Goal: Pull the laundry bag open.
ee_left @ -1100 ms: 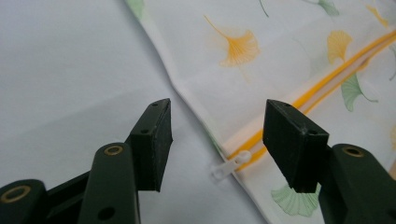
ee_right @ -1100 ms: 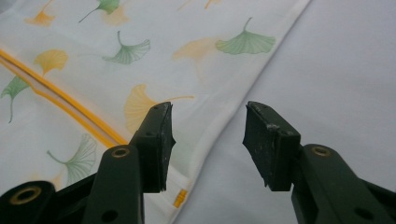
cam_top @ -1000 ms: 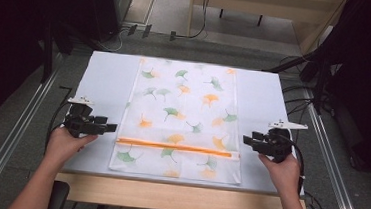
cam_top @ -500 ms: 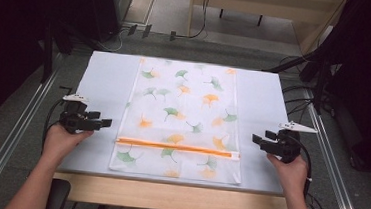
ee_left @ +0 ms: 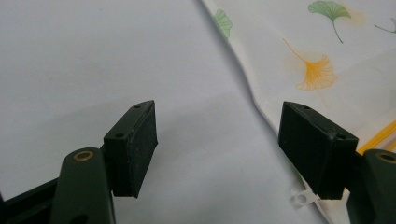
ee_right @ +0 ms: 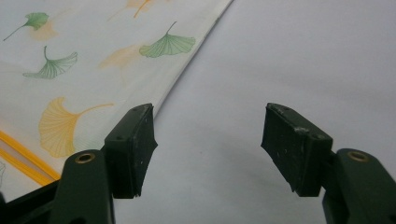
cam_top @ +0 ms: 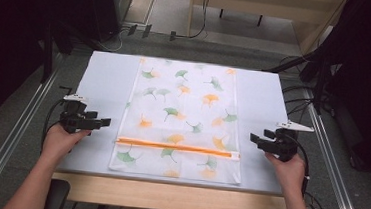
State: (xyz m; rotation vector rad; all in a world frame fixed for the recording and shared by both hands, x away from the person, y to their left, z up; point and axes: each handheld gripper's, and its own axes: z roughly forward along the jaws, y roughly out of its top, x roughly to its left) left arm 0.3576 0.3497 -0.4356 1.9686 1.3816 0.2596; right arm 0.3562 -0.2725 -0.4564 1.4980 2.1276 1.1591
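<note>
Leaf-print bag (cam_top: pixel 180 119) flat mid-table (cam_top: pixel 105 73), left gripper (cam_top: pixel 101 122) & right gripper (cam_top: pixel 256 140) flank it — jaws wide, empty, pts inward.

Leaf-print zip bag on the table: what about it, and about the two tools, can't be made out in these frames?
- Leaf-print zip bag: contents unknown; its printed fabric hides any in the high view.
- Orange zipper: slider too small in the high view; both tool views cut the zipper at their edges.
- Small white tab: partly behind the left tool, purpose unclear.
- Right tool: open over bare table.
</note>
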